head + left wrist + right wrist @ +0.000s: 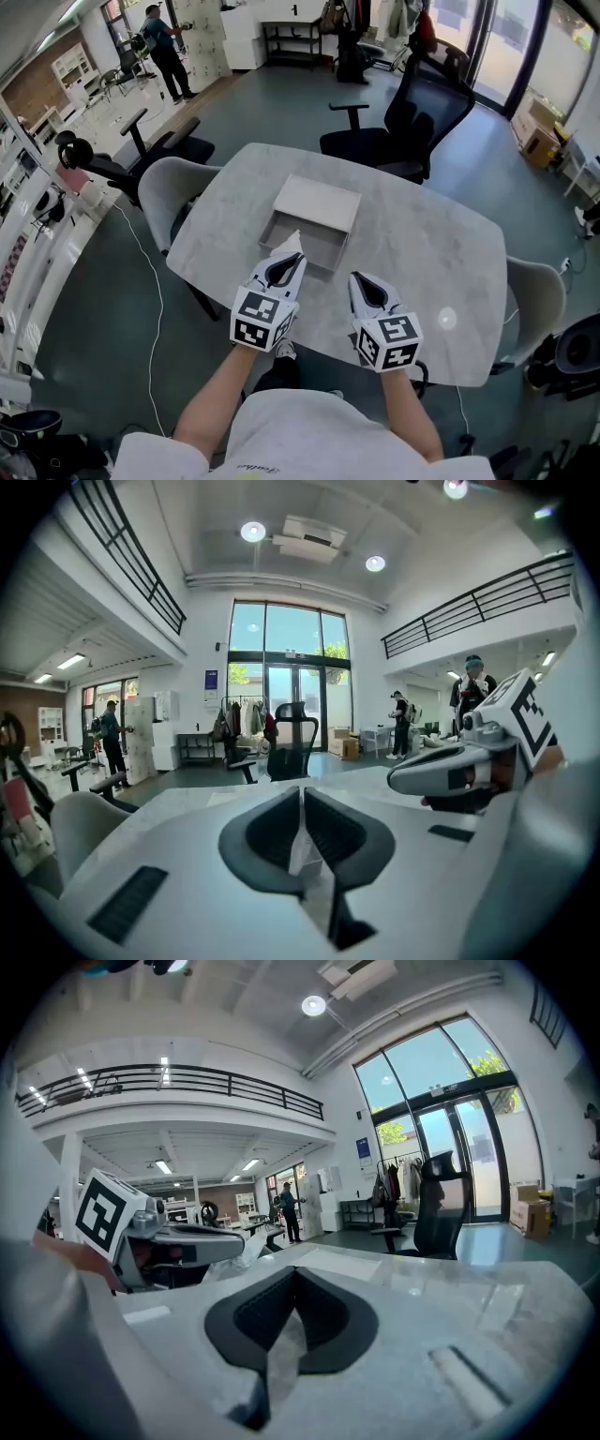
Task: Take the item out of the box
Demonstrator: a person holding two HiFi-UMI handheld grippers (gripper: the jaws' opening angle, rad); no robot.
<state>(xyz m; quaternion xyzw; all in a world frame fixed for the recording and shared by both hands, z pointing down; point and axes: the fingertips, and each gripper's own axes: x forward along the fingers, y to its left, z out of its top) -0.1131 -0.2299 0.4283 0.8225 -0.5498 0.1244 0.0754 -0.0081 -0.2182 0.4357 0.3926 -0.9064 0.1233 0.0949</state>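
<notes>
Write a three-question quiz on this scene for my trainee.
1. True or false: the box on the table has its lid on.
2. Which gripper pinches the white item? A) left gripper B) right gripper C) neither
3. Where does the lid lie?
Key: 1 false, the box is open; 2 A; 3 flat on the table at the box's far side.

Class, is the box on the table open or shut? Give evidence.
Open: the head view looks into the box, its white lid lying flat behind.
</notes>
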